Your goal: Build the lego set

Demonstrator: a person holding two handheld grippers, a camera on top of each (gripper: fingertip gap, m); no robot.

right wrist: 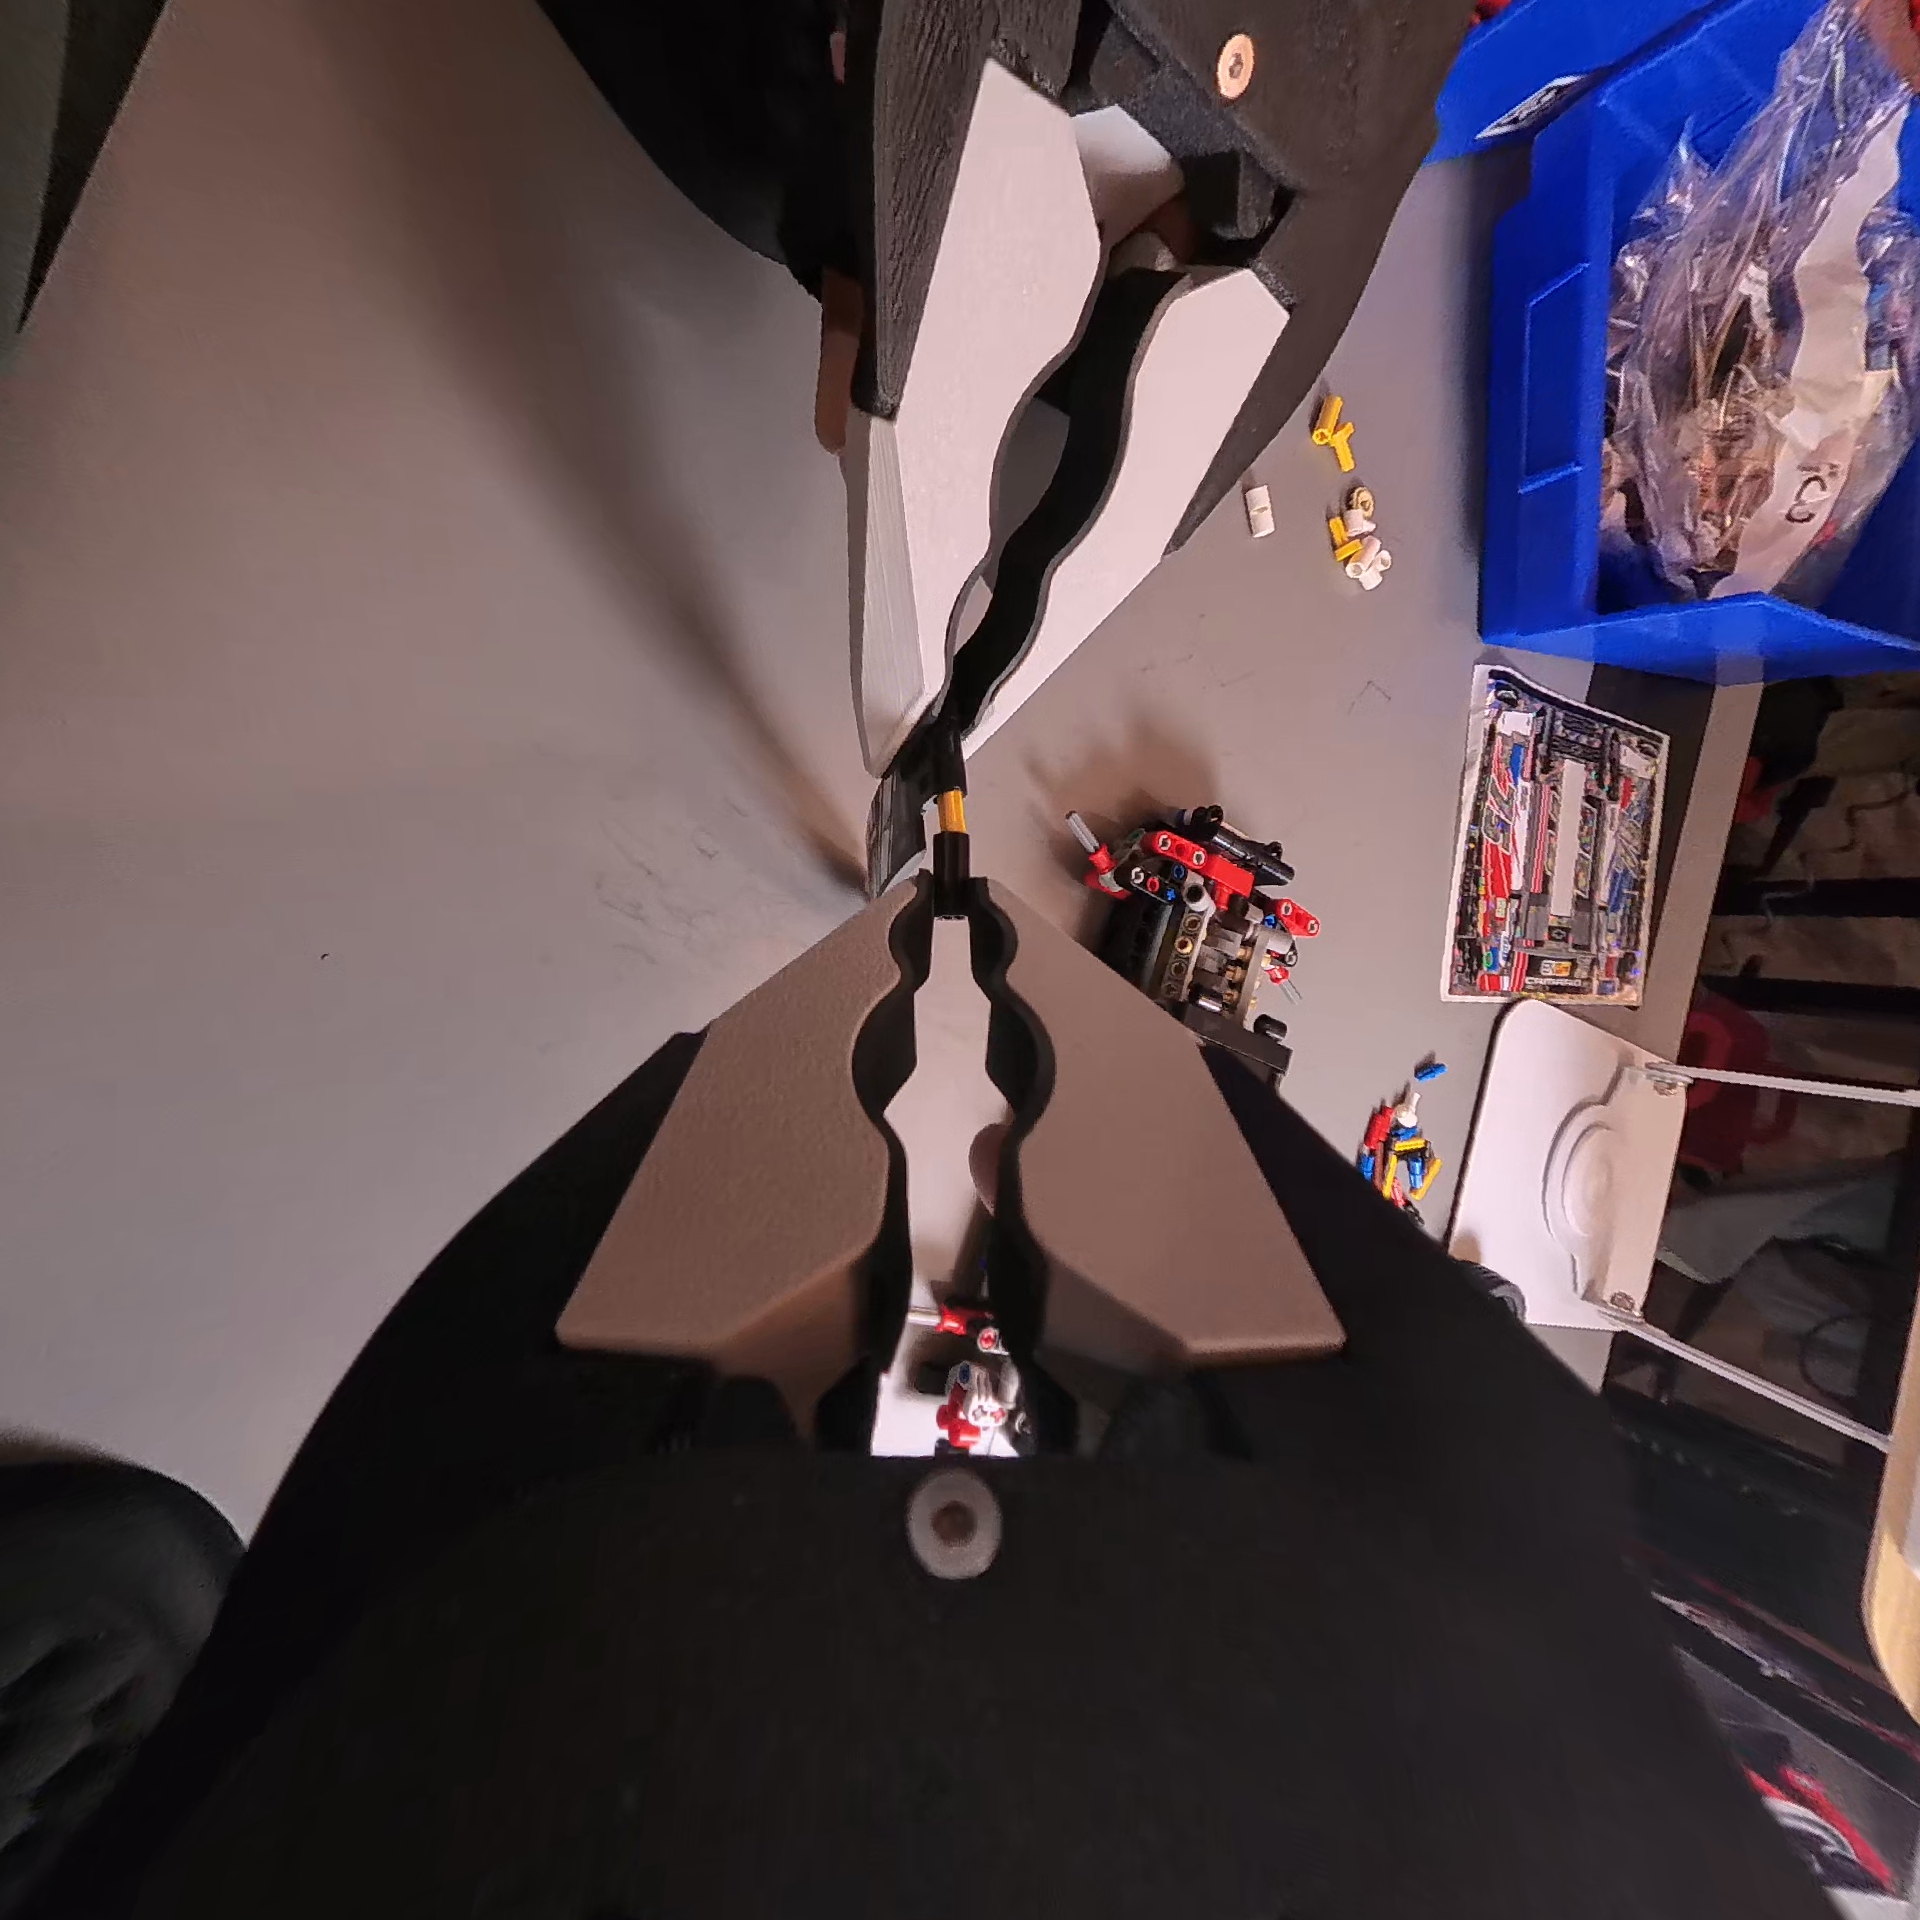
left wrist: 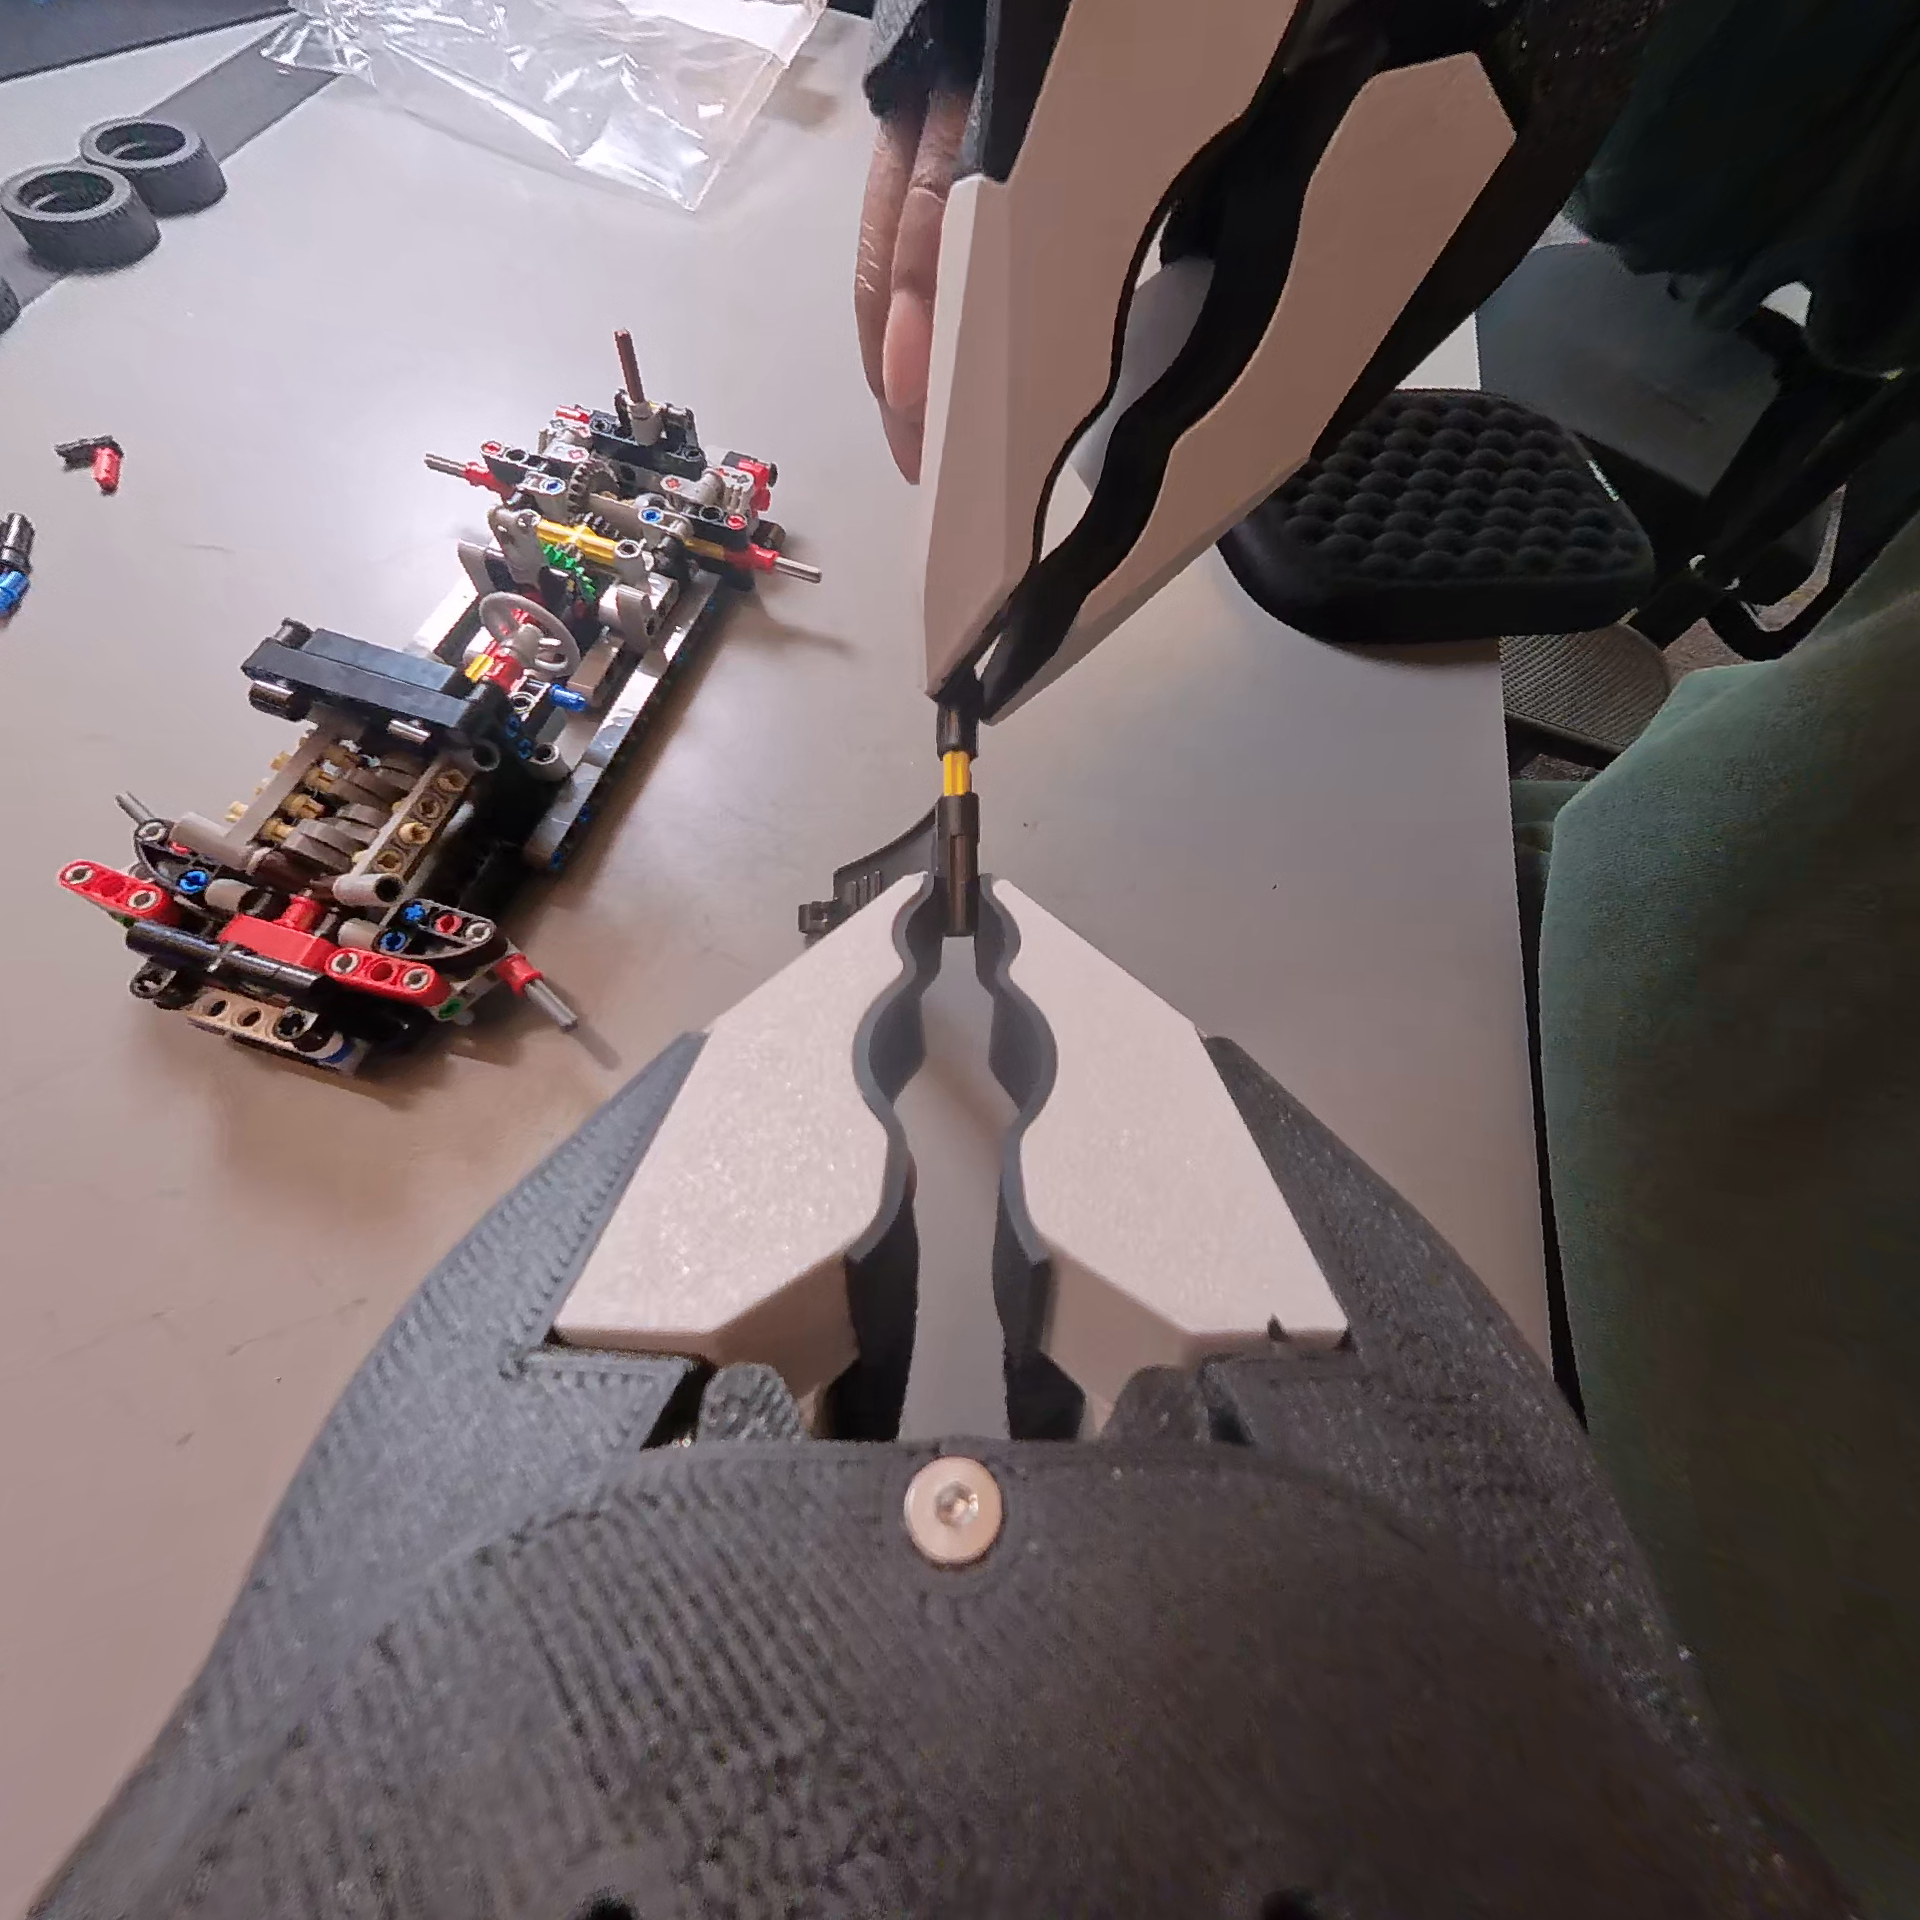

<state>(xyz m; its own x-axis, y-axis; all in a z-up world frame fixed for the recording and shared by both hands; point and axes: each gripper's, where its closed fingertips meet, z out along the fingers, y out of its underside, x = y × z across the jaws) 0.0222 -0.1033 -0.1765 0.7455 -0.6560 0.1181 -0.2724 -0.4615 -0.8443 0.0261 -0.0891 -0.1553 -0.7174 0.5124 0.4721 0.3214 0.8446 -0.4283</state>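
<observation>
While the chassis (left wrist: 416, 748) lies aside, left gripper (left wrist: 957, 914) and right gripper (left wrist: 961, 698) each clamp one end of the axle (left wrist: 955, 774), its length spanning tip to tip.

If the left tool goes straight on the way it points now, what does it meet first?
The right tool, most likely. Both tools pinch opposite ends of one small yellow-and-black axle piece, so the left tool has only that short piece before it.
</observation>
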